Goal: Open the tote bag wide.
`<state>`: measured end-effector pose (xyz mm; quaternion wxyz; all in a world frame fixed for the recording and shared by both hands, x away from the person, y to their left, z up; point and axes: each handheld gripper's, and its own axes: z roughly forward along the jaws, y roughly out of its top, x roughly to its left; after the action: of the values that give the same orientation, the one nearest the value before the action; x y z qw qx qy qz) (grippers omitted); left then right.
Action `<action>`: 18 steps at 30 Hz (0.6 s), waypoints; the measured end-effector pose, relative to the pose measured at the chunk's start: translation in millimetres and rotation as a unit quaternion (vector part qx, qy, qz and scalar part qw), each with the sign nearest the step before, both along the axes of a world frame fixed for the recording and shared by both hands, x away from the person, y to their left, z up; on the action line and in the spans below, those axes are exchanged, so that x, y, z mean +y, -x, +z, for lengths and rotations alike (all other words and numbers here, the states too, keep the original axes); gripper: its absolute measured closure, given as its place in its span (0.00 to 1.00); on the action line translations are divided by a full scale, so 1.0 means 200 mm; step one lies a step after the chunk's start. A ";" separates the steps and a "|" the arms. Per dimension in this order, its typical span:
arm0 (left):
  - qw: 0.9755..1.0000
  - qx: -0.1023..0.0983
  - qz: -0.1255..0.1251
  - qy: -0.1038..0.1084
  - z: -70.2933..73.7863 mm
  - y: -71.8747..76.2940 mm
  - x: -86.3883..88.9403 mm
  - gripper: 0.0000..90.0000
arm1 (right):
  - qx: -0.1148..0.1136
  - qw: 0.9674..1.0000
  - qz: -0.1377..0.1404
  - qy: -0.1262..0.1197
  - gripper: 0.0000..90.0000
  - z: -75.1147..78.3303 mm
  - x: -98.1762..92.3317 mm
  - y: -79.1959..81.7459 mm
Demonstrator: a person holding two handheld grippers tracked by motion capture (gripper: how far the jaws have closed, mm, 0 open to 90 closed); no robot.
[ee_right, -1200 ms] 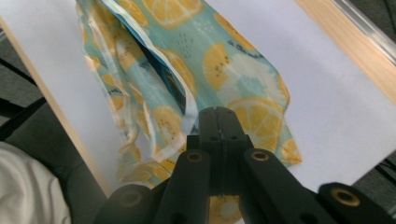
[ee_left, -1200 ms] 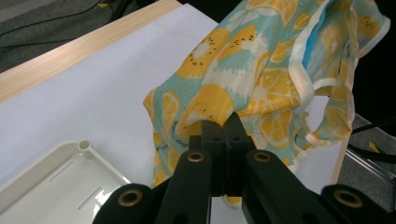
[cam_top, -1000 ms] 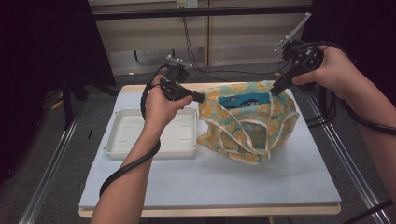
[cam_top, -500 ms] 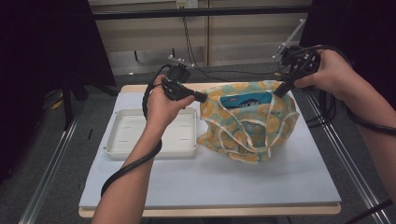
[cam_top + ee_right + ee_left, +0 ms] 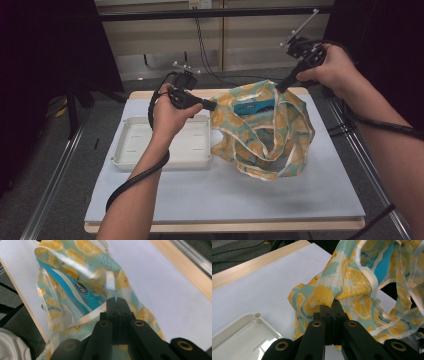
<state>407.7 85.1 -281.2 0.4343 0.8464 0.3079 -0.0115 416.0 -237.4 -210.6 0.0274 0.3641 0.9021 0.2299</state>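
Here we hold the lemon-print bag (image 5: 262, 127) up off the white mat (image 5: 210, 195), right of the white tray (image 5: 165, 145); our left gripper (image 5: 212, 106) pinches its rim at nine o'clock, our right gripper (image 5: 280, 86), jaws just closed, pinches the rim at one o'clock; a blue packet (image 5: 255, 106) lies inside.

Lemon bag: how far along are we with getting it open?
Done: both claws have a pinch on the lemon-print bag; the left claw is shut on its near edge, and the right claw, whose jaws have just been closing, on the far edge. In hand: the mouth is spread, with a blue packet showing inside. Left, probably: moving the packet toward the white tray.
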 end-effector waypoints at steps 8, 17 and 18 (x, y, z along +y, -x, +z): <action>1.000 -0.011 -0.005 0.003 0.01 0.05 0.02 0.84 | 0.018 1.000 0.000 0.012 1.00 -0.08 0.02 0.02; 1.000 -0.021 -0.006 -0.006 0.02 0.14 0.06 0.56 | 0.015 1.000 -0.001 0.014 1.00 -0.09 0.01 0.06; 1.000 -0.022 -0.007 -0.010 0.02 0.15 0.06 0.54 | 0.016 1.000 -0.001 0.014 1.00 -0.09 0.01 0.06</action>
<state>377.8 97.9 -277.6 0.4329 0.8526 0.2927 0.0074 403.8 -234.8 -228.3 0.0186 0.3682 0.9052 0.2115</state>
